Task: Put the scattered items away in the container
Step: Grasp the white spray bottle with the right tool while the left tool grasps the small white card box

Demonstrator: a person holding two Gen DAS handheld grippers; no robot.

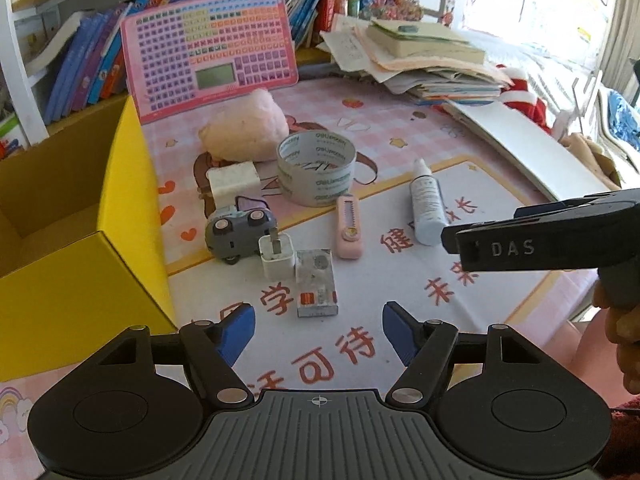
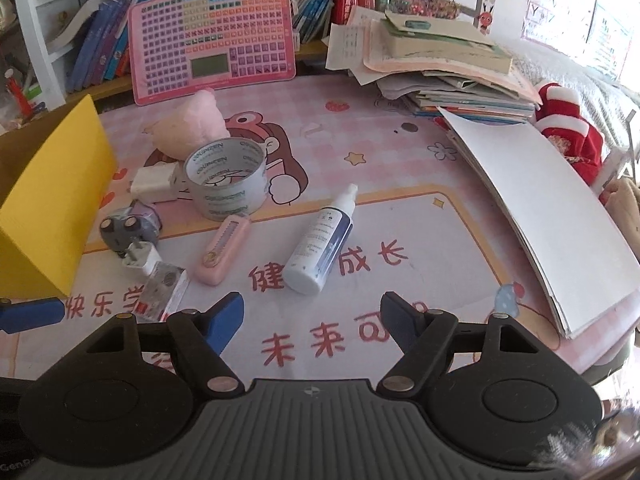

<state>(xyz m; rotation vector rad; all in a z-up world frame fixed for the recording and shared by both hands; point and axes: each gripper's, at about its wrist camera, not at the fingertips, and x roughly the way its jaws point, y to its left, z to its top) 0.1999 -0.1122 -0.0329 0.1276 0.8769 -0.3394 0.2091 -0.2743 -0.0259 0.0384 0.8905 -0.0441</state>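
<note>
1. Plainly, nothing is in the yellow box (image 1: 80, 264) yet as far as its visible inside shows; it stands open at the left edge of the tabletop (image 1: 400, 320), and the scattered things lie just right of it.
2. Nearest the left hand-held gripper (image 1: 319, 330) is a small flat packet (image 1: 316, 284), lying straight ahead just beyond the fingertips. Its long axis runs near-to-far, roughly in line with the fingers, so the two blue pads would close across its short width.
3. Touching the packet's far left corner is a white plug (image 1: 276, 256), and just behind that a grey toy car (image 1: 240, 232). A pink cutter (image 1: 349, 226) lies to the right, also pointing near-to-far.
4. The left hand-held gripper is spread wide with nothing between its fingers.
5. The right hand-held gripper (image 2: 312, 322) is likewise wide apart and empty. The spray bottle (image 2: 320, 240) lies directly ahead of it, base toward the fingers and nozzle tilted away to the far right.
6. Judging by this, the bottle belongs to the right hand and the packet cluster to the left, which also sits closer to the box.
7. Farther back sit the tape roll (image 1: 316, 172), a white adapter (image 1: 232, 182) and a pink plush (image 1: 244, 128), well beyond either hand's first reach.
</note>
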